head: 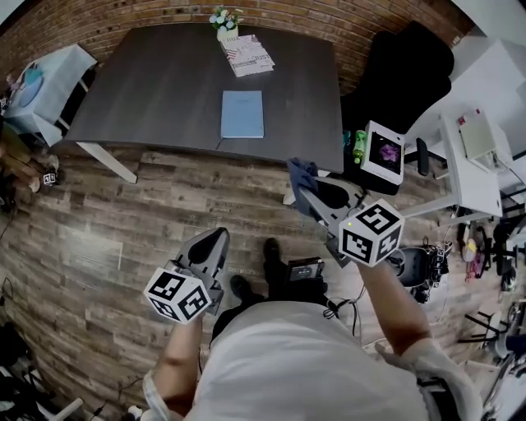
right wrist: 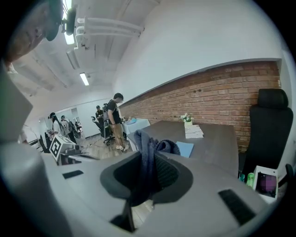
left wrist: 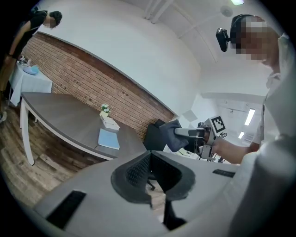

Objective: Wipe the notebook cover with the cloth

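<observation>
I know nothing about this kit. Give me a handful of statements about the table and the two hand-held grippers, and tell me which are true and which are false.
1. The right hand-held gripper is clamped on a dark blue cloth. True.
2. The cloth lies on the notebook. False: the notebook lies bare on the table, and the cloth is held in the air short of the table's near edge.
3. The left hand-held gripper holds a pen. False: its jaws are together with nothing between them.
4. A small pot of flowers stands near the table's far edge. True.
5. The notebook lies open. False: it is closed, with its light blue cover facing up.
</observation>
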A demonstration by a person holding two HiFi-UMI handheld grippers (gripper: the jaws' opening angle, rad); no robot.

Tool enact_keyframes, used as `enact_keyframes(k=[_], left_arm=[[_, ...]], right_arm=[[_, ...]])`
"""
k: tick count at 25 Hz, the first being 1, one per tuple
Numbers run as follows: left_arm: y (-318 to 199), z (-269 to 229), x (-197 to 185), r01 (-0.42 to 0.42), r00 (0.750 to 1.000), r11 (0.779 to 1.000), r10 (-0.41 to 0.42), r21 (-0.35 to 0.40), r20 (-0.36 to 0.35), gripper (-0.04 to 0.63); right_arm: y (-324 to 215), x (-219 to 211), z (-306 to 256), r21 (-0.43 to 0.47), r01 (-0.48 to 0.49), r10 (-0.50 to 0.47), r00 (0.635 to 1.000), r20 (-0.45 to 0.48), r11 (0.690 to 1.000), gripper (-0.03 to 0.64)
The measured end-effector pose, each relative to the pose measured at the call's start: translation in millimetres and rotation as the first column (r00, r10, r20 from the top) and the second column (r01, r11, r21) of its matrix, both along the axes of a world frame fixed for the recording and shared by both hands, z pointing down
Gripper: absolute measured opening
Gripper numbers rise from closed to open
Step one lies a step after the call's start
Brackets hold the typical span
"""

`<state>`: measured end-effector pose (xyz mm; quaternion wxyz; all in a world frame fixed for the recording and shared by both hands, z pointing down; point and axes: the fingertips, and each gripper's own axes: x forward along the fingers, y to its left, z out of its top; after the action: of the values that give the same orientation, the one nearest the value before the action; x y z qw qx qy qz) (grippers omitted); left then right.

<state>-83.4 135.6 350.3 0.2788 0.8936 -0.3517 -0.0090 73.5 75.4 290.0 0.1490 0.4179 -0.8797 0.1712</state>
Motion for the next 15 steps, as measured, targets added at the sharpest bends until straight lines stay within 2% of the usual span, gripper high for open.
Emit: enact_keyframes(k=[8,15], left_arm=[[-61,9,16,0.009,0.999,1.0,-0.01,0.016,0.037,0.009],[-127,30,42,0.019,0.997,0.999,-0.016,-0.037,0.074,0.009]], right_arm=[[-77,-1,25,0.005,0.091,-0.09,0.991,-0.096,0.996,0.067],[-152,13,48,-0.035,0.166,-0.169,0.974,-0.151,0.986,0.067]])
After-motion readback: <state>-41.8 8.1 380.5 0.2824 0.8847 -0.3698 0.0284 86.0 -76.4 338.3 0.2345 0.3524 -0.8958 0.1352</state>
